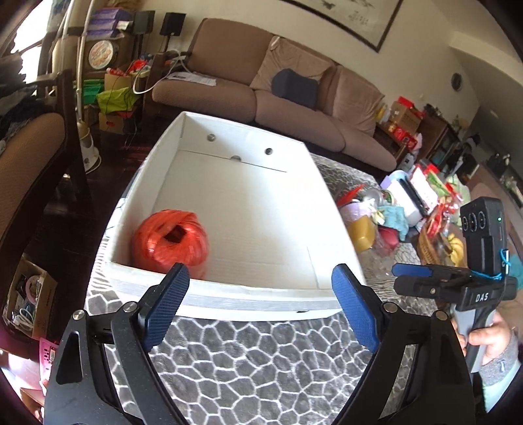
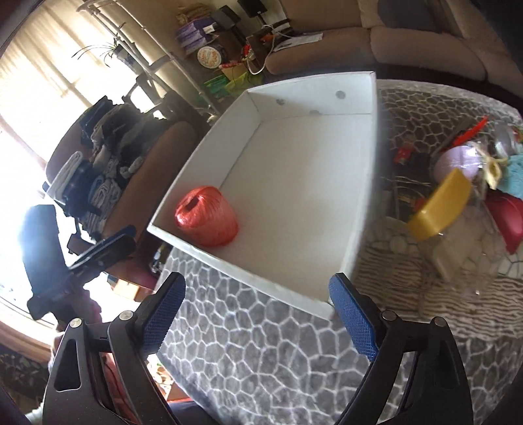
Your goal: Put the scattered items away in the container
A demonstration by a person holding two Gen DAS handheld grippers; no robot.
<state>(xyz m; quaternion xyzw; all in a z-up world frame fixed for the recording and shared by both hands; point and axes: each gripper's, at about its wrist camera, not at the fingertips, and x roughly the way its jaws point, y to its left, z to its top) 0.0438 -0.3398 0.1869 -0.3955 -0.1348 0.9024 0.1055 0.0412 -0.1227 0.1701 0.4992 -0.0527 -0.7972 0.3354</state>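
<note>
Inside white box (image 1: 228, 296), orange twine ball (image 1: 170, 242) alone, left claw (image 1: 261, 314) and right claw (image 2: 258, 318) both apart

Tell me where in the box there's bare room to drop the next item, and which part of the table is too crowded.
The white box floor is bare apart from the red twine ball in its near-left corner. The grey patterned cloth in front of the box is also free. It is crowded right of the box, around the yellow block and the clutter pile.

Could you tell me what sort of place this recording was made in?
Most likely a lived-in home living room: a brown sofa with cushions, a framed picture on the wall, and a white box on a table with a patterned cloth.
</note>
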